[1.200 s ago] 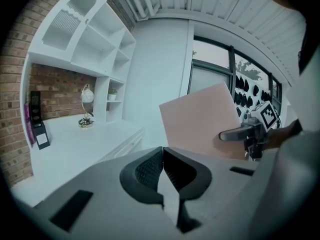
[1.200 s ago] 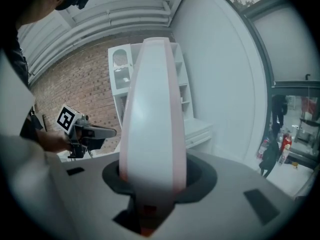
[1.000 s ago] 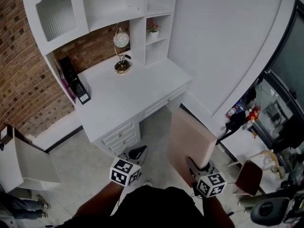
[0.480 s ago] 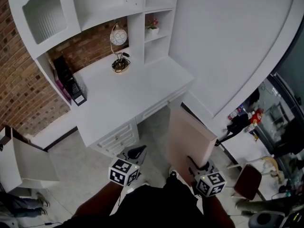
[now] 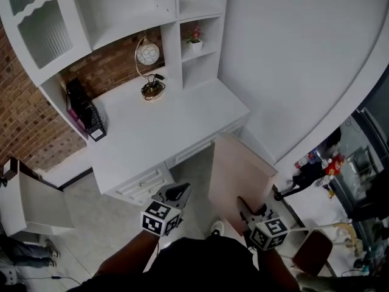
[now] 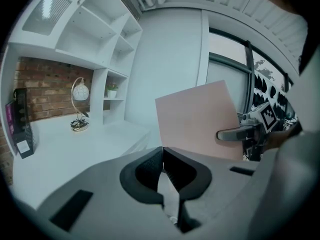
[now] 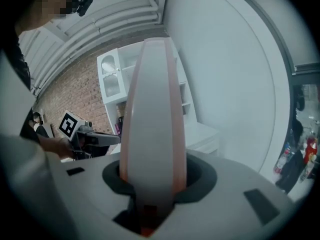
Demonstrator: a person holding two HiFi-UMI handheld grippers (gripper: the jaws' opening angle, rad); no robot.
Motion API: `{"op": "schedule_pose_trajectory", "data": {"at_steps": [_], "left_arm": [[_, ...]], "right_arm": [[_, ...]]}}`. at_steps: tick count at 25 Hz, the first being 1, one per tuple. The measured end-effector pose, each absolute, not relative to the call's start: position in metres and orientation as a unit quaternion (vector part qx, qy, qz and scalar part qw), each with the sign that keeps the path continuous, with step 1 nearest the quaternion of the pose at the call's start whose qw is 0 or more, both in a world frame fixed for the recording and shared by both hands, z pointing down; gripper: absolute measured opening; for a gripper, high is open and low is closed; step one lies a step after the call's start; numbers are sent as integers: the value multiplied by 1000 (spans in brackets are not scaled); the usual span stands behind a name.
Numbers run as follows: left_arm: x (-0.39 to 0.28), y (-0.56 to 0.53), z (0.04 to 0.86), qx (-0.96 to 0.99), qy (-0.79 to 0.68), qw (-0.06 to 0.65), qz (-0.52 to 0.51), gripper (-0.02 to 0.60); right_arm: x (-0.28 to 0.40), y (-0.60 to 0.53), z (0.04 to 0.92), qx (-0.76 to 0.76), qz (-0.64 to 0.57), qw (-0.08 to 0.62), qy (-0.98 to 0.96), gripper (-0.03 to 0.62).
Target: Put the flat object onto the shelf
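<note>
- Board (image 5: 240,172), head view: the pale pink panel stands on edge in the right gripper (image 5: 251,210) and reaches ahead of it toward the desk (image 5: 164,126). The left gripper (image 5: 177,193) is level with the right one, just left of the board and apart from it. The shelf (image 5: 127,8) stands over the desk, well ahead of both grippers. Under it are a lamp (image 5: 148,55) and, in a cubby, a small plant (image 5: 194,37).
- Left gripper view: this gripper's (image 6: 162,156) jaws are pressed together with nothing between them. The board (image 6: 197,119) rises ahead and to its right. One finger of the right gripper (image 6: 235,134) lies across the board's lower right face. The desk (image 6: 75,144) and lamp (image 6: 79,91) are ahead to the left.
- Right gripper view: the board (image 7: 152,119) shows edge-on and fills the gap of the right gripper (image 7: 152,184), whose pads pinch its two faces. The left gripper (image 7: 97,139) is near on the left. The shelf (image 7: 112,81) is beyond it.
</note>
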State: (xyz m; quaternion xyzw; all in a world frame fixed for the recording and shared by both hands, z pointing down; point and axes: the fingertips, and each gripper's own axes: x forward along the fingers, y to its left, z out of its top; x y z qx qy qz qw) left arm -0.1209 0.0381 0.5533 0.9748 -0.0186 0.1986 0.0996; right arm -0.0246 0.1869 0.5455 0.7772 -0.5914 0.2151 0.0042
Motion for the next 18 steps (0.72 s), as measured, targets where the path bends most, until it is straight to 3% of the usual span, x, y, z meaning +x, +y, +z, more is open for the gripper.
{"op": "schedule_pose_trajectory", "data": {"at_steps": [18], "left_arm": [[-5, 61, 548, 973, -71, 88, 203, 6]], "right_arm": [[106, 199, 556, 739, 220, 8, -637, 166]]}}
